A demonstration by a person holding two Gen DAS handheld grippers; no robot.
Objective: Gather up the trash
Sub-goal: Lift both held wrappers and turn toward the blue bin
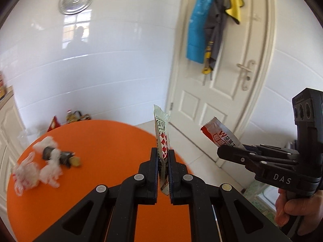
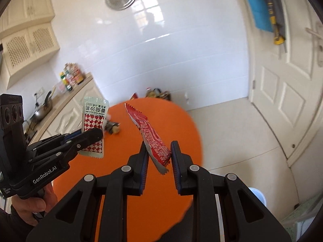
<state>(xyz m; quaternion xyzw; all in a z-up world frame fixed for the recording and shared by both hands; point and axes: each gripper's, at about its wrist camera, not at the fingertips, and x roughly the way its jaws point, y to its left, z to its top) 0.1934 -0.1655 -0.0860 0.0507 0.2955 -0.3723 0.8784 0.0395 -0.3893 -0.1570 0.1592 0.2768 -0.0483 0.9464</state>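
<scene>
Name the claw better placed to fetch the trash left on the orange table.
Neither is free: the left claw grips the checkered sachet and the right claw the red wrapper. Once both are emptied, probably left: the tissue-and-scrap pile lies on its side of the table.

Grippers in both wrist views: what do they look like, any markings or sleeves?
Both are matte black plastic linkage grippers with silver rivets and blue ribbed pads. The left gripper reads "GenRobot.AI" in white; the right gripper reads "DAS". Each carries a black three-lens camera block. A dark sleeve shows at the left hand.
</scene>
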